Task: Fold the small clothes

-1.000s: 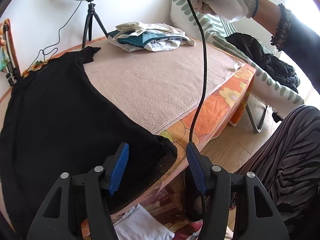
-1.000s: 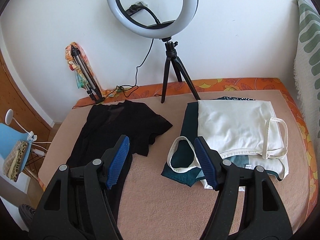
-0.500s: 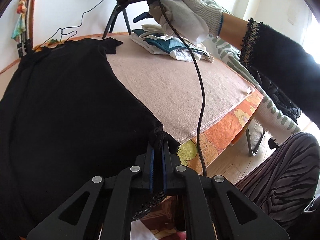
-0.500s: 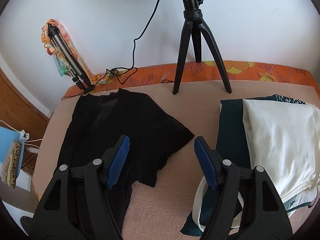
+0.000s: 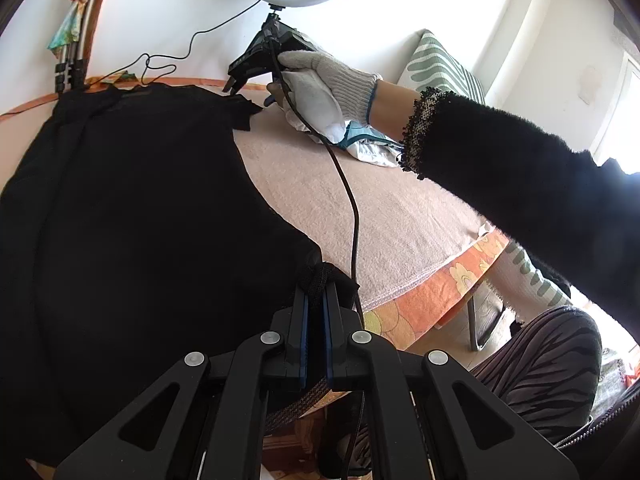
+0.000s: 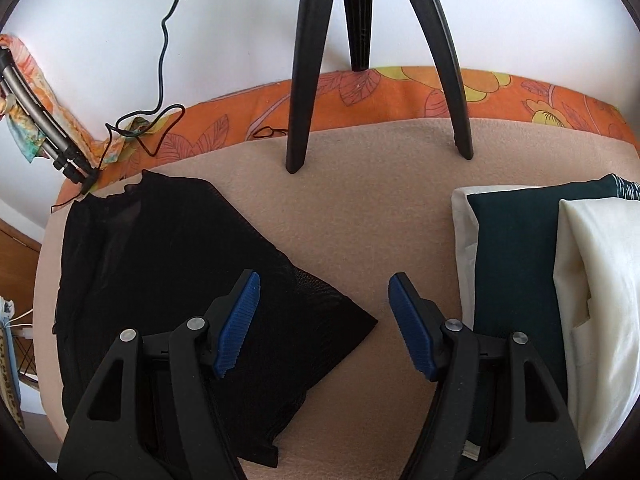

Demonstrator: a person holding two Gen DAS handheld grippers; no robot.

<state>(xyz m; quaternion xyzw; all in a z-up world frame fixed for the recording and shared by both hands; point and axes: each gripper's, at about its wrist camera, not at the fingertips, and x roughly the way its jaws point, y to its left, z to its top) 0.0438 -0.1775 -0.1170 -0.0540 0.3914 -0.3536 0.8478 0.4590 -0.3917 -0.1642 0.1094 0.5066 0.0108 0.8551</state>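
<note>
The left gripper has its blue pads pinched together on a bunched corner of the black top, at the near hem, so that edge can be lifted for a fold. The right gripper stands wide apart and grips nothing; its jaws hover above the garment's far sleeve, likely lining up the matching grab. The top lies flat across the pink blanket, which gives it a soft, clean bed. To the side sits a pile of folded clothes, beyond the ring-light tripod.
</note>
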